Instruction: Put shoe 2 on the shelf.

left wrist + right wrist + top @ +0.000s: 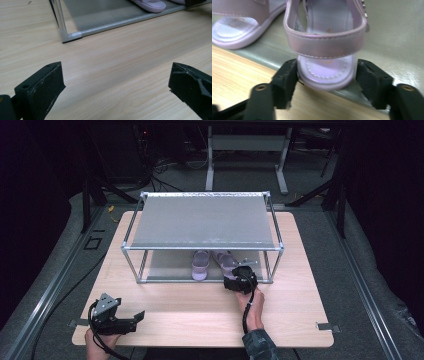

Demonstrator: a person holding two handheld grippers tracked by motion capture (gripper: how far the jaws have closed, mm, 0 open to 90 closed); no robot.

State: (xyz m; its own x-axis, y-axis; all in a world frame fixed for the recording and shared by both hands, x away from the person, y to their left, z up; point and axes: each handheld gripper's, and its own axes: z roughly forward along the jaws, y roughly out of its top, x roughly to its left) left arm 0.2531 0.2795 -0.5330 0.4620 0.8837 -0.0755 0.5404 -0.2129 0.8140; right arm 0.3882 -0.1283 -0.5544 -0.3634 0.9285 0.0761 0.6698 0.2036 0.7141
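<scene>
The right gripper [325,82] clamps the heel of a lilac sandal [325,45] on the rack's lower shelf [392,37]; its twin [239,22] lies beside. The left gripper [116,87] gapes wide over the table [112,65].

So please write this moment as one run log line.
right hand-held gripper: jaws around right sandal heel | left hand-held gripper: open over table | left sandal: on rack shelf

rack [202,222] on table [165,317] | two sandals [201,265] side by side on rack's lower shelf [165,265]
</scene>
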